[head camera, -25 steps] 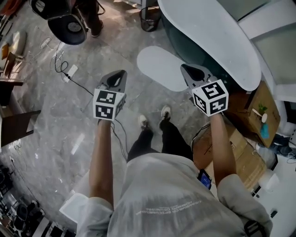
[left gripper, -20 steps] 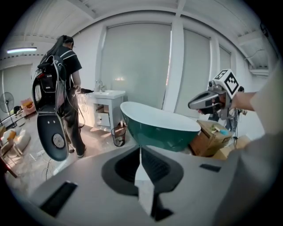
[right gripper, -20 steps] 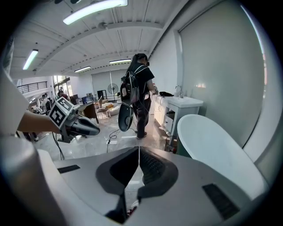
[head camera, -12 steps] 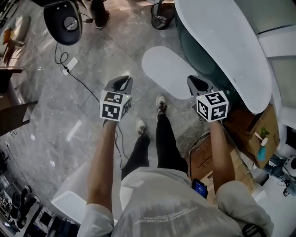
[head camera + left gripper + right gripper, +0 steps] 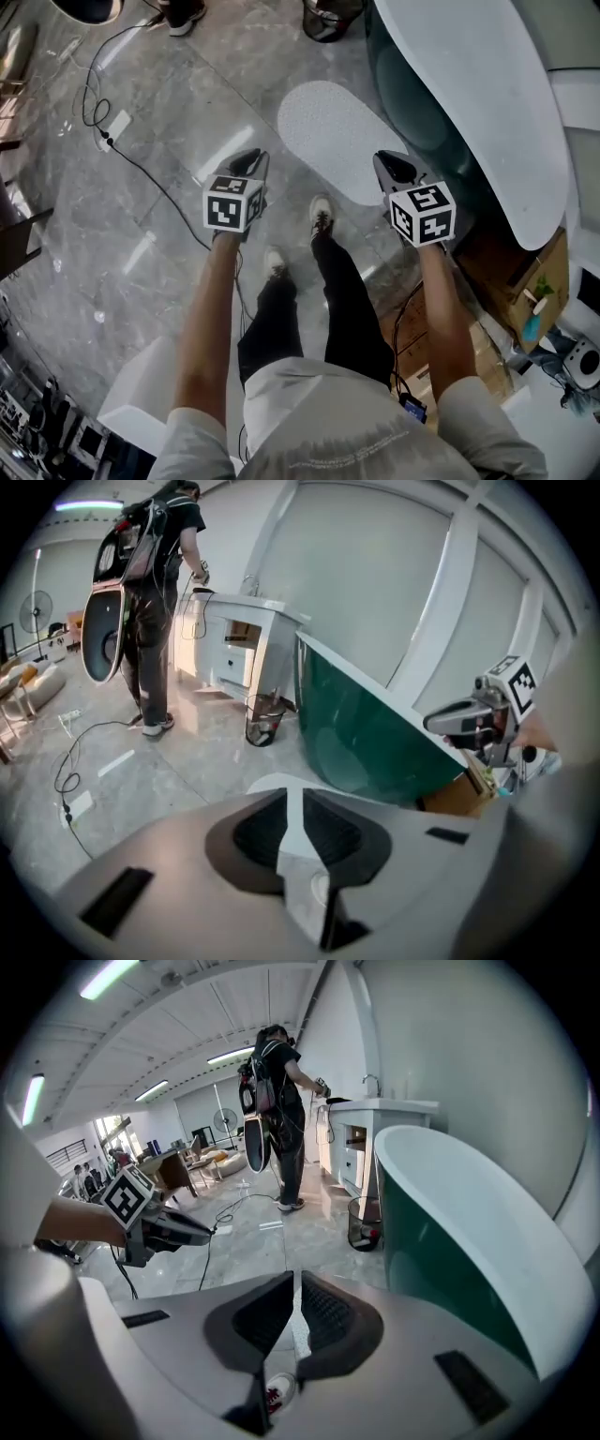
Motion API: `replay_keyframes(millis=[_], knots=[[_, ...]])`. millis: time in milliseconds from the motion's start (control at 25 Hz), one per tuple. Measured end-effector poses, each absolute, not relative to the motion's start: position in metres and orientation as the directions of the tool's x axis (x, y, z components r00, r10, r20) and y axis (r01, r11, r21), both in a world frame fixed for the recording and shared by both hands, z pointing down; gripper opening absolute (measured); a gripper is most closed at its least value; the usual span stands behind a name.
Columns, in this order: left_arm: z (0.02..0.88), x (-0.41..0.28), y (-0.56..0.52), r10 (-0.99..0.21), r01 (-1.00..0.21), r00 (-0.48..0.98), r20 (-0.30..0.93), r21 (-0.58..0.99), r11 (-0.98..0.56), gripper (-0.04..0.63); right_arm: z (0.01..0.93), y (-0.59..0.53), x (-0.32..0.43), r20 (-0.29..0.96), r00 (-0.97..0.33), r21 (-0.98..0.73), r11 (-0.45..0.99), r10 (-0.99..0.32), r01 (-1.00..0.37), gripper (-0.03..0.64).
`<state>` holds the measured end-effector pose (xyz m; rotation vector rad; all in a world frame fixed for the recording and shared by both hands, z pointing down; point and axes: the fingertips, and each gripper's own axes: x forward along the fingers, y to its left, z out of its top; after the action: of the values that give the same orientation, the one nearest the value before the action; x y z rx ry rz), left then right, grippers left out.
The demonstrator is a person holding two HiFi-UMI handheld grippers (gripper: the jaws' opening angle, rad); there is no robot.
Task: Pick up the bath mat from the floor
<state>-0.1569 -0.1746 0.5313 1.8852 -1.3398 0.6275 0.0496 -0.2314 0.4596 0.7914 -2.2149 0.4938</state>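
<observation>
A pale oval bath mat (image 5: 333, 136) lies flat on the grey marble floor beside the tub; a strip of it (image 5: 281, 785) peeks over the left gripper's body. My left gripper (image 5: 249, 161) hangs in the air to the mat's left, jaws shut and empty. My right gripper (image 5: 392, 167) hovers over the mat's near right edge, also shut with nothing in it. Both are well above the floor. In the right gripper view the jaws (image 5: 293, 1302) meet, with my shoe showing below them.
A green tub with a white rim (image 5: 469, 84) stands right of the mat. A black waste bin (image 5: 328, 19) sits beyond it. A cable and power strip (image 5: 108, 131) trail at the left. Cardboard boxes (image 5: 511, 272) are at the right. Another person (image 5: 150, 583) stands further off by a white cabinet (image 5: 239, 644).
I have stepped forward, so the mat and tub now lie closer beneath the grippers. Both grippers stay shut and keep their spacing.
</observation>
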Motion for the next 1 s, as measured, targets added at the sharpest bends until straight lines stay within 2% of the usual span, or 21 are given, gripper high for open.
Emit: replay_keyframes(millis=[80,200,280,640,880,1000], knots=[[0.573,-0.158,-0.185,-0.578,-0.939,0.344,0.740,0.290,-0.187,0.032,0.500,-0.240,0.045,0.747,-0.545,-0.115,0.734,-0.380,-0.670,0.015],[0.637,-0.155,-0.197,-0.564,-0.934,0.357,0.745,0.301,-0.193,0.121,0.564,-0.249,0.039,0.762,-0.543,-0.132,0.737,-0.352,-0.663,0.040],[0.681,-0.155,-0.201,-0.545,-0.931,0.365,0.755,0.303,-0.204,0.121,0.608,-0.253,0.034,0.771,-0.541,-0.138,0.741,-0.336,-0.658,0.069],[0.868,-0.169,-0.219,-0.493,-0.923,0.373,0.786,0.257,-0.287,0.129,0.797,-0.271,0.011,0.745,-0.583,-0.177,0.746,-0.325,-0.642,0.106],[0.979,-0.166,-0.246,-0.531,-0.921,0.380,0.758,0.255,-0.296,0.145,0.911,-0.289,0.014,0.730,-0.589,-0.144,0.764,-0.347,-0.629,0.121],[1.022,-0.167,-0.247,-0.527,-0.922,0.375,0.762,0.249,-0.297,0.175,0.959,-0.288,0.013,0.724,-0.589,-0.154,0.747,-0.360,-0.646,0.137]])
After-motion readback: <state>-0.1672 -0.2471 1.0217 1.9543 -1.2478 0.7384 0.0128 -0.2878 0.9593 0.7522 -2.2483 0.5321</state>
